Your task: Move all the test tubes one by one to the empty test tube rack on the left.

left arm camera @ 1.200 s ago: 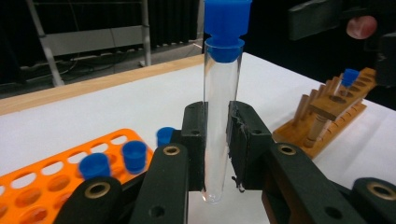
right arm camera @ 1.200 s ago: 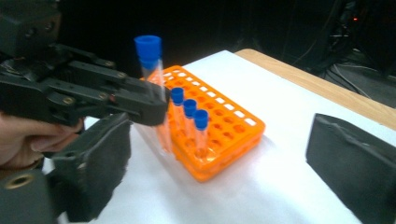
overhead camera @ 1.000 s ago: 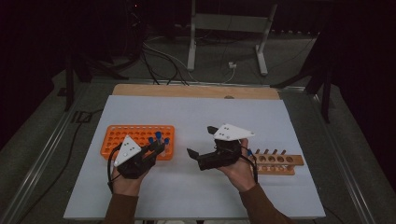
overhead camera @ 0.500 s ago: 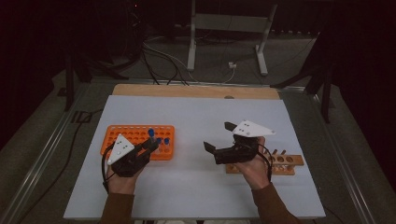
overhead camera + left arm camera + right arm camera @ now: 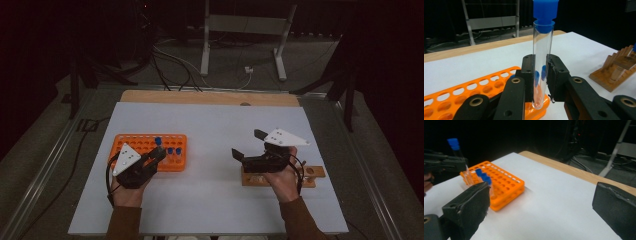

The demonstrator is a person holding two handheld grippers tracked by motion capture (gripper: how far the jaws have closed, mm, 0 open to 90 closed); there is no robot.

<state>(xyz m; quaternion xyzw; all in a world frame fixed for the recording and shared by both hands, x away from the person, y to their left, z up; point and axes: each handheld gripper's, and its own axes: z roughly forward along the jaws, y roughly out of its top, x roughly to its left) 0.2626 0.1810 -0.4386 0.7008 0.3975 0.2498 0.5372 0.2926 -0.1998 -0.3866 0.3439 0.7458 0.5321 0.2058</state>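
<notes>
Left gripper (image 5: 541, 82) clamping upright tube (image 5: 542, 62), level

three blue-capped test tubes: one test tube (image 5: 541, 55) clamped upright in the left gripper (image 5: 541, 75), two more tubes (image 5: 173, 151) standing in the one orange rack (image 5: 135, 145). one wooden rack (image 5: 310, 175). two grippers, right gripper (image 5: 247, 145) empty.

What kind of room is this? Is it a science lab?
It looks like a lab-style workbench, probably set up for recording. A clear test tube with a blue cap, an orange tube rack and a wooden rack sit on a white table, with cables and metal stands behind.
</notes>
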